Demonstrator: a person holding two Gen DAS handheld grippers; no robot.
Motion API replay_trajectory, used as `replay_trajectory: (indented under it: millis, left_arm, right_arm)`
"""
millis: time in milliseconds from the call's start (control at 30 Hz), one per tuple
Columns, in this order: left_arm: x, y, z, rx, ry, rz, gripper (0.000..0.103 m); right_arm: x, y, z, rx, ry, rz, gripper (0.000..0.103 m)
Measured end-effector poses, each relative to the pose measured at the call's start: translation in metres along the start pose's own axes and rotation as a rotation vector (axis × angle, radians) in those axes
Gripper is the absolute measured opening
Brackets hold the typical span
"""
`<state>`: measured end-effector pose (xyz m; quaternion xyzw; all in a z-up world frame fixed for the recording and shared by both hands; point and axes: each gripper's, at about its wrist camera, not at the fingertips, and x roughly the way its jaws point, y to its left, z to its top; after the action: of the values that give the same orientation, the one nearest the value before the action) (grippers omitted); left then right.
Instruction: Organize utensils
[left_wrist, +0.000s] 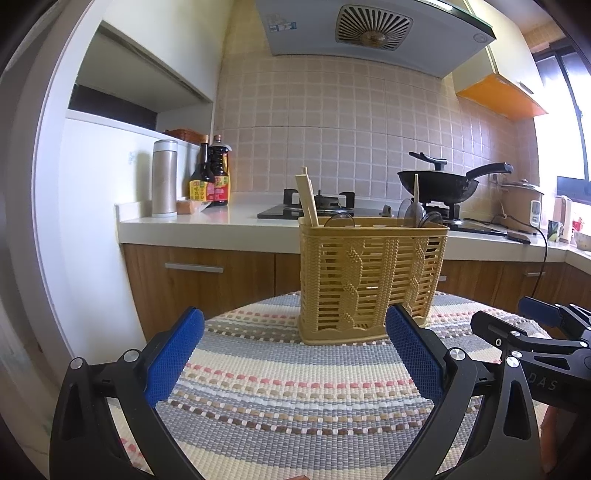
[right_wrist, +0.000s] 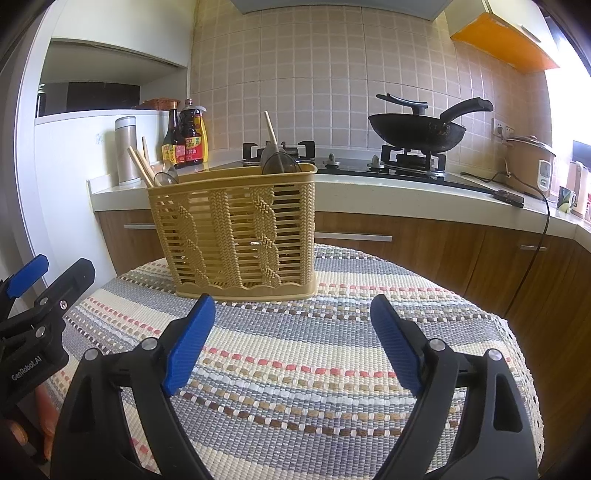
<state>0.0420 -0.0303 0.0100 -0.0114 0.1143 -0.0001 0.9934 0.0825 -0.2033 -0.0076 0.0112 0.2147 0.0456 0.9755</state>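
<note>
A tan woven plastic utensil basket stands upright on a striped woven mat; it also shows in the right wrist view. Wooden chopsticks and dark spoons stick out of it; the chopsticks and a spoon show in the right wrist view too. My left gripper is open and empty, just in front of the basket. My right gripper is open and empty, also in front of the basket. Each gripper shows at the edge of the other's view.
The mat covers a small round table. Behind stands a kitchen counter with a steel thermos, sauce bottles, a gas stove with a black wok and a rice cooker.
</note>
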Motion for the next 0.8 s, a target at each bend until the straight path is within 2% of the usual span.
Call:
replay_trajectory:
  millis: [800]
  left_arm:
    - [-0.0005,-0.0019,0.0016,0.009,-0.005,0.007,0.095]
  right_arm:
    - [0.0007,-0.0006,0.0004,0.005,0.008,0.003,0.082]
